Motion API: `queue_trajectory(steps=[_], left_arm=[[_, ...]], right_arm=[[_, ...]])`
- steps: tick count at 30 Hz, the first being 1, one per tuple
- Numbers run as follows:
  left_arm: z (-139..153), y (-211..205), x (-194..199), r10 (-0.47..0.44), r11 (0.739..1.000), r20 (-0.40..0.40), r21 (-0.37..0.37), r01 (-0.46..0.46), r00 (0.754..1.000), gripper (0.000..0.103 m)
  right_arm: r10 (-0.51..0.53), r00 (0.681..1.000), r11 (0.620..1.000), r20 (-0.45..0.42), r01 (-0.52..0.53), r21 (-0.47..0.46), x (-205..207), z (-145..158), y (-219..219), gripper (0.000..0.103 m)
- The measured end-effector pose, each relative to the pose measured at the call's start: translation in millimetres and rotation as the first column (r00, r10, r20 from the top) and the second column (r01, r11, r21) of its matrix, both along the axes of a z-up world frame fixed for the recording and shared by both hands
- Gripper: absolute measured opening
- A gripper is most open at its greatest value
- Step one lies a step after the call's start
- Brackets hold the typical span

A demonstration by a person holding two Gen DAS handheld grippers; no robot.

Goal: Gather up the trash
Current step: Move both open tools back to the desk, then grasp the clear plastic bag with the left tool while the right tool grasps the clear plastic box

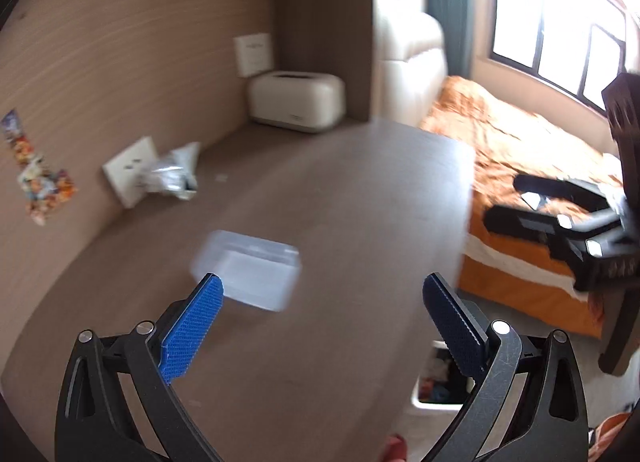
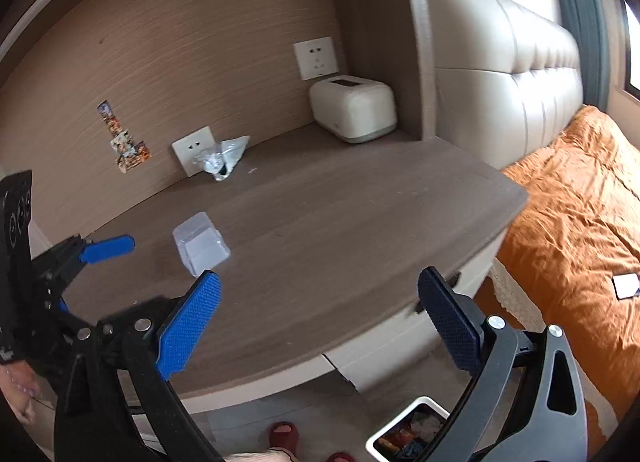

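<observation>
no writing can be read: the strip of colourful stickers (image 2: 125, 141) on the wood wall panel is too small, and the mark on the cream toaster (image 2: 353, 107) in the back corner is only a smudge.

the clear plastic box (image 2: 201, 249) sits on the brown desk (image 2: 340, 230) toward its near left part, apparently with nothing in it. the crumpled clear plastic wrapper (image 2: 221, 158) lies at the back of the desk, against the lower of 2 white wall sockets (image 2: 191, 150). on the floor below the desk edge stands a white bin (image 2: 404, 435) with colourful wrappers and pale scraps inside.

the left gripper (image 1: 322, 294) hovers over the desk with its blue pads (image 1: 194, 328) wide apart, holding nothing; the box lies just beyond its left pad, blurred. the right gripper (image 2: 320, 294) hangs over the near desk edge, also spread wide with nothing between its fingers. an orange bedspread (image 2: 572, 222) lies to the right.
</observation>
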State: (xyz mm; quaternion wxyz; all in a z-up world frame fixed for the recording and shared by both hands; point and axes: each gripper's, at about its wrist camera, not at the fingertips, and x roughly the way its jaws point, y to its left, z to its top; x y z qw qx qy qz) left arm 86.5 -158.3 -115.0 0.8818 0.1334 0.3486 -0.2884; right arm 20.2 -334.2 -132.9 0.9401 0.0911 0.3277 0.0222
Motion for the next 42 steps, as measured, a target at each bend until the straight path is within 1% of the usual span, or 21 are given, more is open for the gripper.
queue_trajectory(steps=[3,6,10,11,14,16,19,24,28,30,32,34,36,37,39,40,41,42], left_arm=[[11.4,27.0,25.9,0.055,0.998,0.04,0.006,-0.056,0.998,0.098],[17.5,46.1,52.2,0.086,0.996,0.061,-0.002,-0.086,0.994,0.098],[13.7,56.6,91.3,0.106,0.994,0.062,-0.005,-0.106,0.992,0.098],[11.0,55.9,104.8,0.109,0.994,0.065,0.013,-0.11,0.992,0.098],[3.4,50.3,135.8,0.11,0.993,0.078,0.034,-0.113,0.991,0.098],[-4.6,43.2,157.2,0.111,0.993,0.071,0.041,-0.115,0.991,0.098],[-20.5,27.4,193.8,0.115,0.992,0.037,0.052,-0.117,0.993,0.098],[-41.6,7.7,231.7,0.122,0.989,0.005,0.085,-0.122,0.993,0.098],[-56.4,-0.5,252.1,0.136,0.984,-0.011,0.116,-0.134,0.991,0.098],[-61.2,-2.5,261.4,0.143,0.984,-0.023,0.114,-0.139,0.989,0.098],[-65.5,-2.1,270.7,0.16,0.983,-0.049,0.097,-0.155,0.986,0.098],[-69.0,-0.3,279.6,0.196,0.979,-0.073,0.075,-0.191,0.978,0.098],[-69.4,0.6,288.0,0.218,0.976,-0.11,0.032,-0.215,0.97,0.098],[-68.5,-0.4,290.3,0.225,0.974,-0.107,0.021,-0.224,0.969,0.098],[-67.8,-8.5,295.4,0.227,0.974,-0.085,0.035,-0.225,0.97,0.098],[-67.7,-13.0,298.2,0.222,0.975,-0.081,0.037,-0.22,0.972,0.098],[-67.6,-16.2,300.9,0.224,0.974,-0.076,0.038,-0.222,0.972,0.097],[-68.3,-19.9,304.8,0.224,0.974,-0.081,0.039,-0.221,0.971,0.089]], right_arm=[[0.081,0.996,0.997,-0.021,-0.081,-0.005,24.6,-1.7,31.2,0.098],[0.13,0.991,0.991,-0.042,-0.131,-0.034,42.9,-5.8,55.7,0.098],[0.179,0.98,0.979,-0.083,-0.186,-0.084,70.9,-18.5,89.3,0.098],[0.186,0.977,0.976,-0.1,-0.195,-0.093,77.9,-22.7,95.3,0.098],[0.195,0.973,0.971,-0.127,-0.209,-0.115,94.3,-32.7,108.6,0.098],[0.189,0.972,0.97,-0.137,-0.207,-0.13,103.5,-38.3,113.4,0.098],[0.187,0.97,0.968,-0.156,-0.209,-0.142,117.7,-46.9,118.8,0.098],[0.199,0.964,0.96,-0.179,-0.229,-0.163,138.5,-57.0,126.8,0.098],[0.211,0.956,0.958,-0.206,-0.244,-0.15,152.3,-63.8,129.8,0.098],[0.216,0.951,0.957,-0.22,-0.251,-0.146,158.5,-66.3,131.3,0.098],[0.217,0.948,0.953,-0.231,-0.257,-0.161,162.8,-68.5,132.4,0.098],[0.224,0.943,0.947,-0.246,-0.27,-0.173,164.3,-70.1,133.1,0.094],[0.223,0.942,0.945,-0.249,-0.272,-0.181,163.6,-70.6,132.7,0.093],[0.224,0.941,0.945,-0.254,-0.273,-0.18,164.4,-71.5,132.1,0.092],[0.221,0.939,0.946,-0.264,-0.272,-0.177,164.8,-73.4,130.6,0.086],[0.22,0.938,0.946,-0.268,-0.272,-0.175,165.4,-74.2,130.3,0.084],[0.218,0.936,0.946,-0.276,-0.272,-0.175,165.7,-75.7,130.4,0.08],[0.213,0.938,0.945,-0.275,-0.269,-0.184,168.4,-75.8,130.1,0.074]])
